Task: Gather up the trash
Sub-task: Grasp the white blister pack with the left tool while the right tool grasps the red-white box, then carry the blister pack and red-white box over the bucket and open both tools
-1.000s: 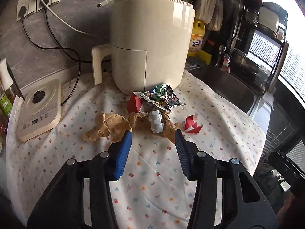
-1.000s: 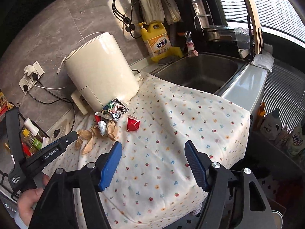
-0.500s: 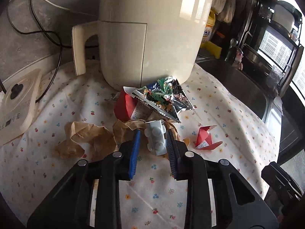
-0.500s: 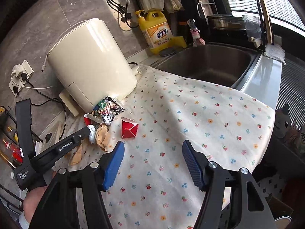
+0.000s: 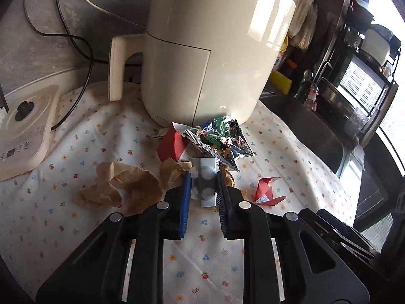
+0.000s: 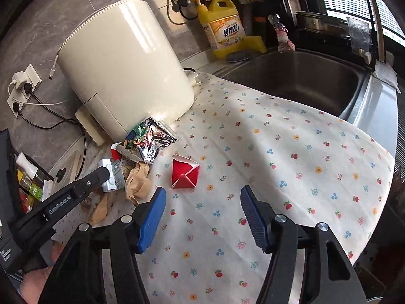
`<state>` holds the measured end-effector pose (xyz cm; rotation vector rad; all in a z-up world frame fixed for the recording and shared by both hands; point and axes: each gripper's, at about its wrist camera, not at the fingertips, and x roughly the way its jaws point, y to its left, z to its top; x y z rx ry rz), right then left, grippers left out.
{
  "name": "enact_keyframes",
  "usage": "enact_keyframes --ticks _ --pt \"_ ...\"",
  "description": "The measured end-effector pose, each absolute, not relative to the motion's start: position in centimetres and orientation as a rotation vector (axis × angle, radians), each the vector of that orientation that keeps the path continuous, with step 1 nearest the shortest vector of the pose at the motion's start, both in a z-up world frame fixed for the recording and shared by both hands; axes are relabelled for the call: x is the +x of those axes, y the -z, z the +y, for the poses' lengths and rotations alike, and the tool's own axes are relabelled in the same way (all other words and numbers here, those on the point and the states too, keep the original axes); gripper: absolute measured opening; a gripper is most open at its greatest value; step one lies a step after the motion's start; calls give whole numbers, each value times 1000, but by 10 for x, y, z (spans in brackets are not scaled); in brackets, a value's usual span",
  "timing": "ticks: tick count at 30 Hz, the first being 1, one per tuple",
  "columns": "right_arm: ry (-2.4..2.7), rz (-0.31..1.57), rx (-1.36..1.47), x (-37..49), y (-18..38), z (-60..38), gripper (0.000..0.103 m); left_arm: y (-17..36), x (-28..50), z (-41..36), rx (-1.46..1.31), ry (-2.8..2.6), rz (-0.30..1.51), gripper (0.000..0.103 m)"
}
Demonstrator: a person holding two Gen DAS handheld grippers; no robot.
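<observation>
Trash lies on the flowered cloth [image 5: 202, 253] in front of a cream appliance [image 5: 207, 50]. There is a white blister pack [image 5: 205, 185], crumpled brown paper [image 5: 126, 187], a foil snack wrapper [image 5: 222, 136], a red carton [image 5: 172, 144] and a folded red paper [image 6: 184, 174]. My left gripper [image 5: 203, 179] is closing, and its pads touch both sides of the white blister pack [image 6: 112, 177]. In the right wrist view the left gripper [image 6: 105, 173] reaches in from the left. My right gripper [image 6: 202, 195] hangs open just short of the folded red paper, with nothing between its fingers.
A steel sink [image 6: 303, 81] lies beyond the cloth's right edge, with a yellow detergent bottle [image 6: 222, 30] behind it. A cream control unit [image 5: 25, 126] with a black cable sits at the left. Wall sockets [image 6: 22, 86] are behind the appliance.
My left gripper moved forward and down and narrowed around the white blister pack. My right gripper moved forward and down toward the folded red paper, its fingers a little closer together.
</observation>
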<state>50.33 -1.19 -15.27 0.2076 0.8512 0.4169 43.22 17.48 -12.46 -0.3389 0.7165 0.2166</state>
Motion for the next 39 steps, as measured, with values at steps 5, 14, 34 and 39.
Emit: enact_keyframes --ticks 5,14,34,39 --pt "-435 862 198 515 157 3 59 122 423 194 -350 -277 697 20" --pt "-444 923 158 532 172 29 24 121 409 230 -389 -383 677 20" --pt "-382 835 185 454 135 -45 15 103 394 160 -316 -285 666 20" --pt "-343 808 196 424 121 -81 15 94 382 126 -288 -228 668 20"
